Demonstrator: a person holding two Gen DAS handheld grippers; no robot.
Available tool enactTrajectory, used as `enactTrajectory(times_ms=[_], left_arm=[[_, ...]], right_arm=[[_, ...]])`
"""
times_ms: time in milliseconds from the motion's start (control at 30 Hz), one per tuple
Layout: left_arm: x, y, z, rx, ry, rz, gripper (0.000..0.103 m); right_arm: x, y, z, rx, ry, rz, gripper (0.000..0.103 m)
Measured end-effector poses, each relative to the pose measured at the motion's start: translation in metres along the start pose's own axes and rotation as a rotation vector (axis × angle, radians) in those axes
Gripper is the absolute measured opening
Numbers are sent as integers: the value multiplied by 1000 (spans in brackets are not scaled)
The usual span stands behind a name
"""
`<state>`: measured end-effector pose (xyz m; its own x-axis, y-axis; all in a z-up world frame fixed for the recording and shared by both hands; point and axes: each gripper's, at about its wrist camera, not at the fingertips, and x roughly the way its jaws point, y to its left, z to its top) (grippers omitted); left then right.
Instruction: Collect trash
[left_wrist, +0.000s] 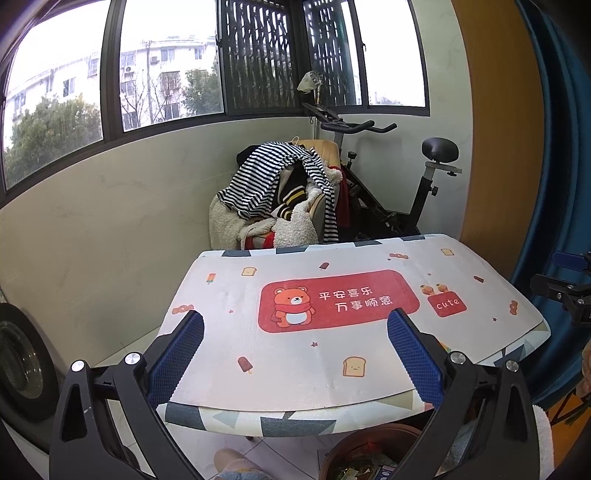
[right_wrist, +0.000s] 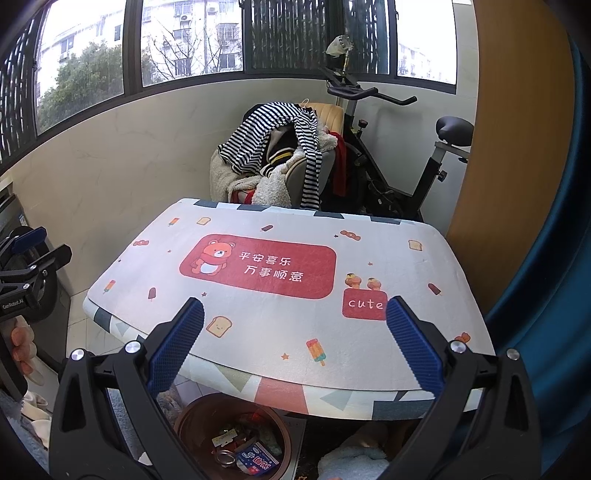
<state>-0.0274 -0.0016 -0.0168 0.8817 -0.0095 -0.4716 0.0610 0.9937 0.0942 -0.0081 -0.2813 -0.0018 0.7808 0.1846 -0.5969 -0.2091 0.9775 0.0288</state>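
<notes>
A small table with a white cartoon mat (left_wrist: 332, 369) (right_wrist: 280, 332) stands in front of me; I see no loose trash on it. A brown round bin (right_wrist: 232, 435) sits on the floor below the near table edge, holding wrappers and other scraps; its rim also shows in the left wrist view (left_wrist: 369, 446). My left gripper (left_wrist: 295, 358) is open and empty above the near left edge of the table. My right gripper (right_wrist: 295, 347) is open and empty above the near right edge. Each gripper shows at the side of the other's view (left_wrist: 569, 291) (right_wrist: 26, 273).
A chair piled with striped and fleece clothes (left_wrist: 280, 192) and an exercise bike (left_wrist: 406, 192) stand behind the table under the windows. A washing machine (left_wrist: 18, 362) is at the left. A wooden panel (left_wrist: 506, 129) and blue curtain (left_wrist: 554, 166) are at the right.
</notes>
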Motion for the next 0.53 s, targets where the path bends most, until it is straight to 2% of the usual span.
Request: enactTrajectory(times_ms=[267, 533], left_arm=[[-4, -2, -1, 4, -5, -22, 97], [-3, -4, -2, 18, 7, -1, 97]], right_arm=[[-1, 0, 1, -2, 1, 1, 97], [-3, -1, 2, -2, 2, 2, 97]])
